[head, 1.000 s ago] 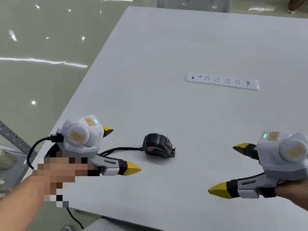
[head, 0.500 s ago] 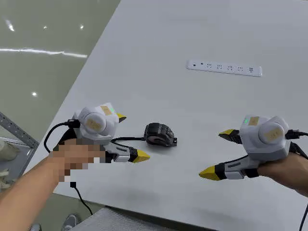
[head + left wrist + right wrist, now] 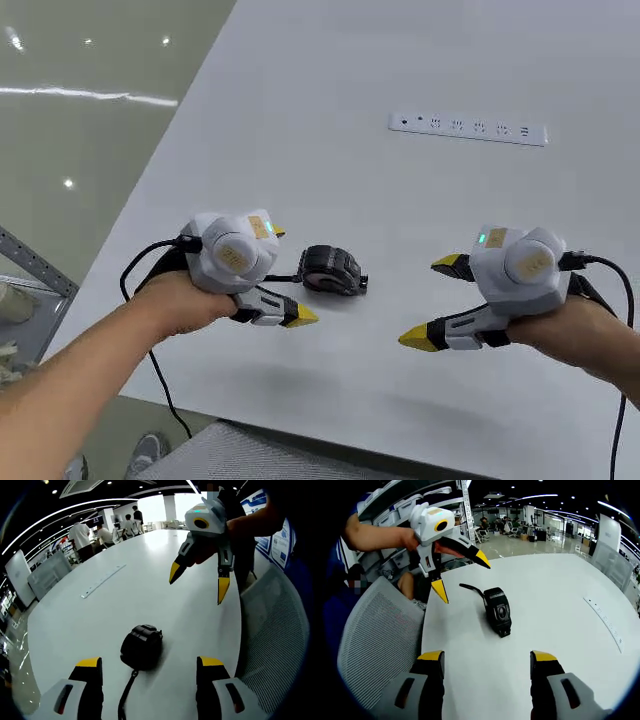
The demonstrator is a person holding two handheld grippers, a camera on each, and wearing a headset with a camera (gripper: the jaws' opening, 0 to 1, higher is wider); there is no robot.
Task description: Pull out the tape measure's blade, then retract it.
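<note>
Across the white worktop (image 3: 400, 60), a long white power strip (image 3: 468, 128) lies toward the far side. Nearer the front edge, L claw (image 3: 291, 275) hovers w/ jaws spread, gripping nothing. R claw (image 3: 424, 301) is well apart to the right, also spread and empty. Btwn them, just beside L claw, lies a black tape measure (image 3: 331, 270), blade not pulled out. Its thin black strap (image 3: 470, 587) trails toward L claw.

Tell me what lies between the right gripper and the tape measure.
Bare white tabletop lies between the right gripper and the tape measure, seen in the head view.
</note>
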